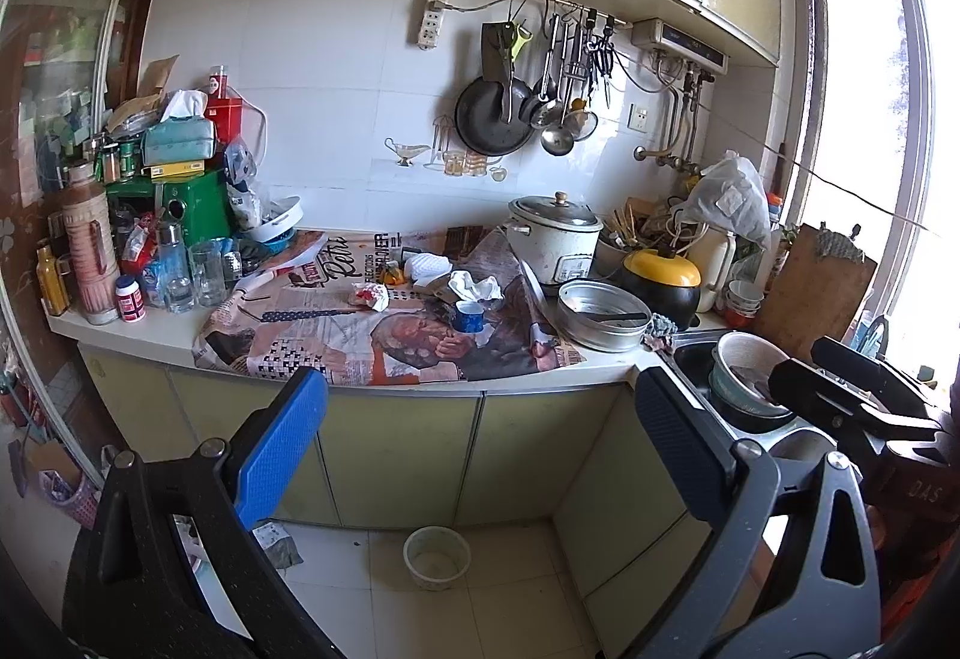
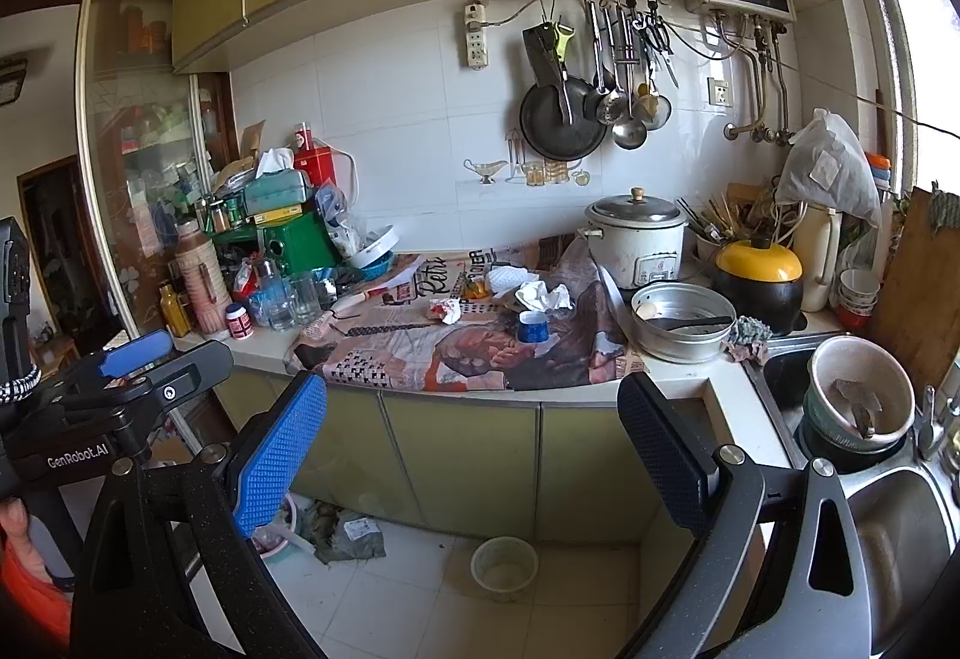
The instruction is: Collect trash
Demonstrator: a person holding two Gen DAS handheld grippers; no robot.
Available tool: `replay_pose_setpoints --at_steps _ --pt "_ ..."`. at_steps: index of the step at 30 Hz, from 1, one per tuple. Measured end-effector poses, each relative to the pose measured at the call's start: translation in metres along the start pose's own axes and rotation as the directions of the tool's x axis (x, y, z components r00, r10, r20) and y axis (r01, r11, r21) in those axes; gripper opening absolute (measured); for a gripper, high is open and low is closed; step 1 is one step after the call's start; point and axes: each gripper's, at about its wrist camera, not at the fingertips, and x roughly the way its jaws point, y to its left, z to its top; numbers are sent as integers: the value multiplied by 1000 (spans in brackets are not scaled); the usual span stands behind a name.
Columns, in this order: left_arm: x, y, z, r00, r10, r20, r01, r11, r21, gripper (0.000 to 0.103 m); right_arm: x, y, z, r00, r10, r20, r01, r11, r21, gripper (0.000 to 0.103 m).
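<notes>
Both claws hang level in front of the table, short of its edge and above the tiled floor, pointing at the clutter. The left claw is spread wide and holds nothing, its blue ribbed pad on one finger and a dark ribbed pad on the other. The right claw is equally wide and bare, with the same knobbly blue and dark pads on black angular frames. The trash lies mid-table on a creased printed newspaper draped over the front edge: a crumpled red-and-white wrapper, a soft white wad of tissue just behind a small blue cup, and an orange scrap further back. To the right stand a white rice cooker with a metal lid, a round steel pan and a glossy black pot with a yellow lid. A pale round bowl sits on the floor below.
</notes>
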Motion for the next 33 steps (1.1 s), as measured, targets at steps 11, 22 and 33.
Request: replay_pose_setpoints --at_steps 11,22,33 --pt "2 -1 0 1000 1 -8 -1 1000 -8 103 2 0 -1 1000 3 0 -3 1000 2 97" --pt "6 -7 3 1000 12 -6 -12 1000 -6 103 4 -6 -5 1000 9 3 -9 1000 9 97" --pt "18 -19 8 1000 25 -5 -25 1000 -6 103 10 -15 -3 1000 13 -2 -13 1000 22 97"
